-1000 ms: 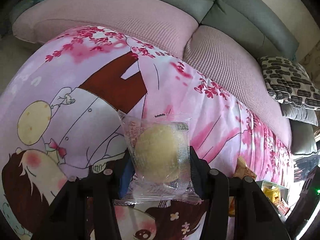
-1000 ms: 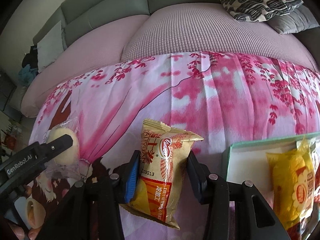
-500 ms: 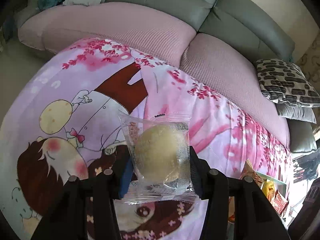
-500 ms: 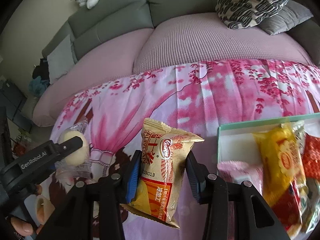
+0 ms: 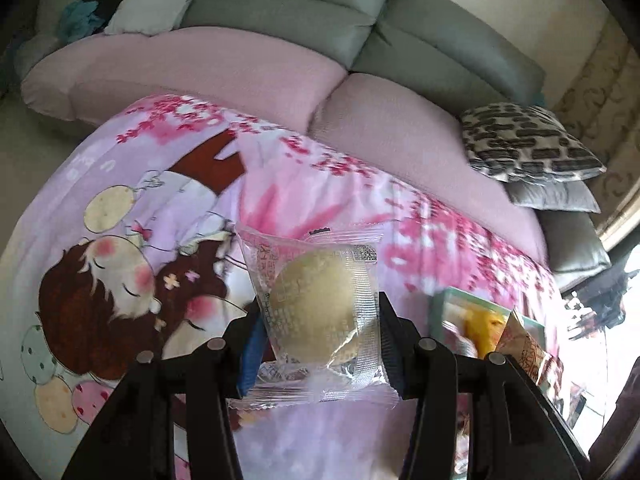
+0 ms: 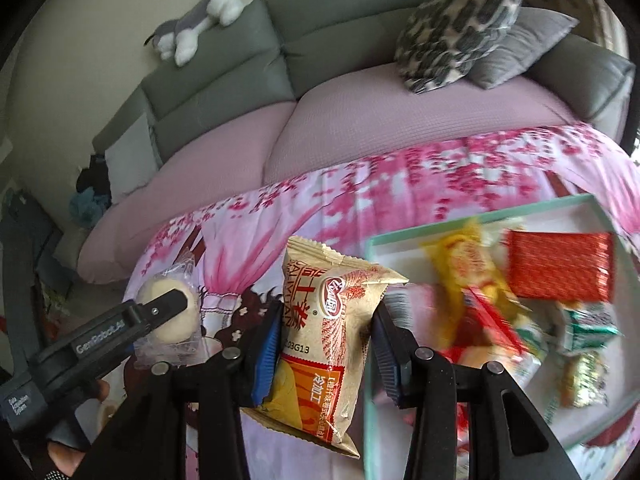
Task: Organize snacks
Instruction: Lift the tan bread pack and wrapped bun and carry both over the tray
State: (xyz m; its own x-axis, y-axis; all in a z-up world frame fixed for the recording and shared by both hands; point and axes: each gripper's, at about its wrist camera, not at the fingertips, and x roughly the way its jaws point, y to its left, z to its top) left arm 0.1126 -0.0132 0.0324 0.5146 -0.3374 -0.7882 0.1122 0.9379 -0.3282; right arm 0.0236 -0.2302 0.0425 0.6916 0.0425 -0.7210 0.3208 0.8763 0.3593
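My left gripper (image 5: pixel 320 344) is shut on a round pale bun in a clear wrapper (image 5: pixel 320 312), held above the pink cartoon cloth (image 5: pixel 160 240). It also shows in the right wrist view (image 6: pixel 168 316), at the left. My right gripper (image 6: pixel 326 348) is shut on a beige and orange snack packet (image 6: pixel 320 336), just left of a mint-rimmed white box (image 6: pixel 580 216). The box holds a yellow packet (image 6: pixel 464 268), a red packet (image 6: pixel 560 264) and several other snacks. In the left wrist view the box (image 5: pixel 448 300) sits at the right.
A grey sofa with pink seat covers (image 6: pixel 360 132) runs behind the cloth. Patterned and grey pillows (image 6: pixel 460 28) lie at its right end. A plush toy (image 6: pixel 200 16) lies on the sofa back. Clothes (image 5: pixel 84 12) are piled at the far left.
Both grippers have risen and moved toward the box with their snacks still held. Much more of the box and its contents now shows in the right wrist view.
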